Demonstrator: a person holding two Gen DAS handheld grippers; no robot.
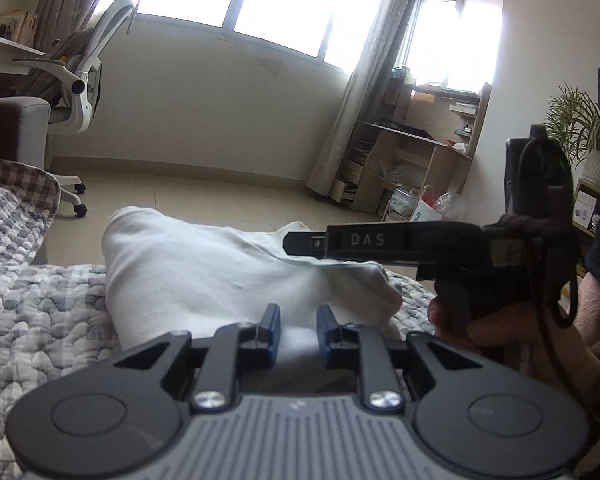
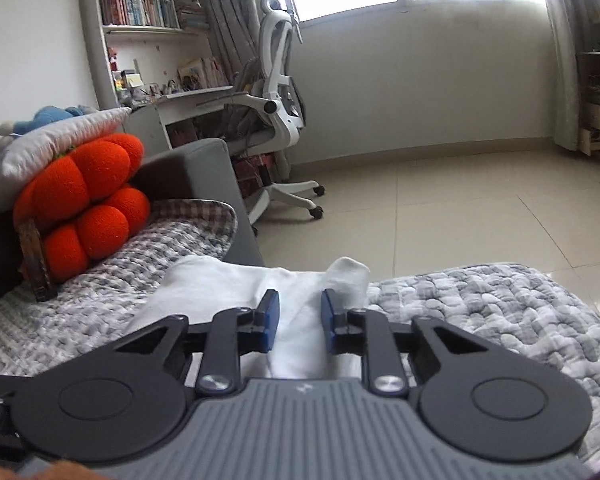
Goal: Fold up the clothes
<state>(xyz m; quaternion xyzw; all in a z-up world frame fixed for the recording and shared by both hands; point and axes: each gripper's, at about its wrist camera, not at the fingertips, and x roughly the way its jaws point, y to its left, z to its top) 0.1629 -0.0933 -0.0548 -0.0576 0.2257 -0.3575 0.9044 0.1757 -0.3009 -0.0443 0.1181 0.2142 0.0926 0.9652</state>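
While both tools sit low over a quilted grey bed cover (image 2: 480,312), a white garment (image 1: 204,280) lies bunched directly under and ahead of them. The left tool (image 1: 298,334) has its blue pads narrowly apart with cloth between; whether they pinch it is unclear. The right tool (image 2: 299,322) looks the same, a raised white fold just beyond its right pad. Judging from this, a shallow bite could slip, letting the soft, thick, creased fabric slump unevenly instead of folding square.
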